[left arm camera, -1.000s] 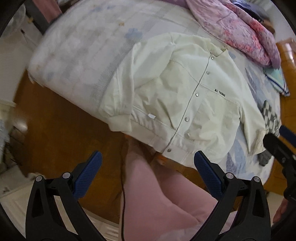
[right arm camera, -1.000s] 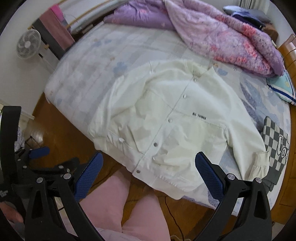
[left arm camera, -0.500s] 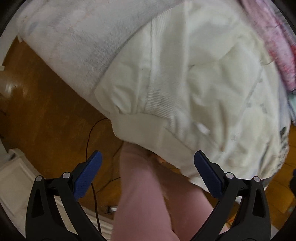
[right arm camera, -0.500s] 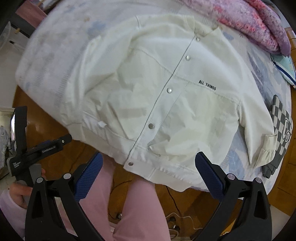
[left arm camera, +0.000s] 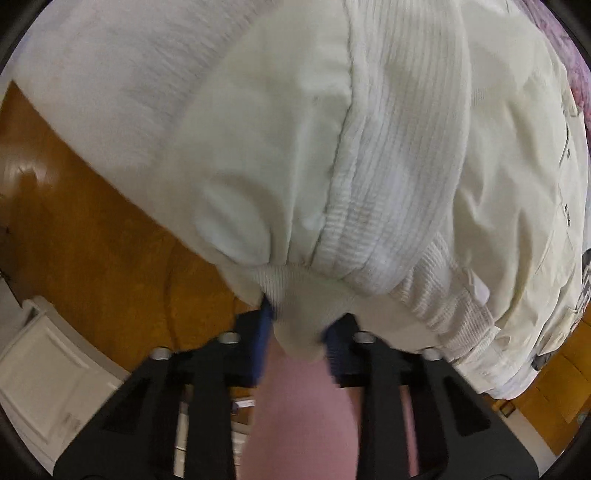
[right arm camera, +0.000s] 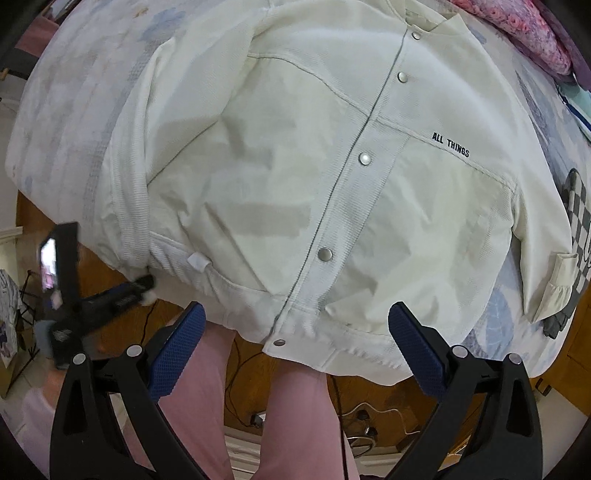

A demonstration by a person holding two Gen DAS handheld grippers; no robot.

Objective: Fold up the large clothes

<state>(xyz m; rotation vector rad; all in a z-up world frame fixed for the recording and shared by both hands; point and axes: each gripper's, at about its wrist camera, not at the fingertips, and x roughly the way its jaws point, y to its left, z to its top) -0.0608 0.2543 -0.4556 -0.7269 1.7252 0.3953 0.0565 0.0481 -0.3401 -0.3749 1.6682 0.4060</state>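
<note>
A cream snap-button jacket (right arm camera: 295, 166) lies face up on the bed, its hem hanging over the near edge. In the left wrist view the jacket (left arm camera: 388, 147) fills the frame. My left gripper (left arm camera: 297, 328) is closing its jaws, and the ribbed cuff (left arm camera: 295, 295) of the left sleeve sits pinched between the blue pads. The right wrist view shows that left gripper (right arm camera: 144, 286) at the jacket's lower left corner. My right gripper (right arm camera: 294, 314) hangs open just over the hem near the bottom snap, holding nothing. The other sleeve's cuff (right arm camera: 557, 284) lies at the right.
The bed's pale floral sheet (right arm camera: 66, 92) surrounds the jacket, with a pink quilt (right arm camera: 517, 29) at the far right and a checkered cloth (right arm camera: 576, 206) beside the right sleeve. A person's pink trouser legs (right arm camera: 295, 406) stand at the bed's edge on a wooden floor (left arm camera: 92, 240) with cables (right arm camera: 362, 413).
Both grippers have dropped toward the jacket. The left one went from wide open above the sleeve to closed around its cuff. The right one stays open, now nearer the hem.
</note>
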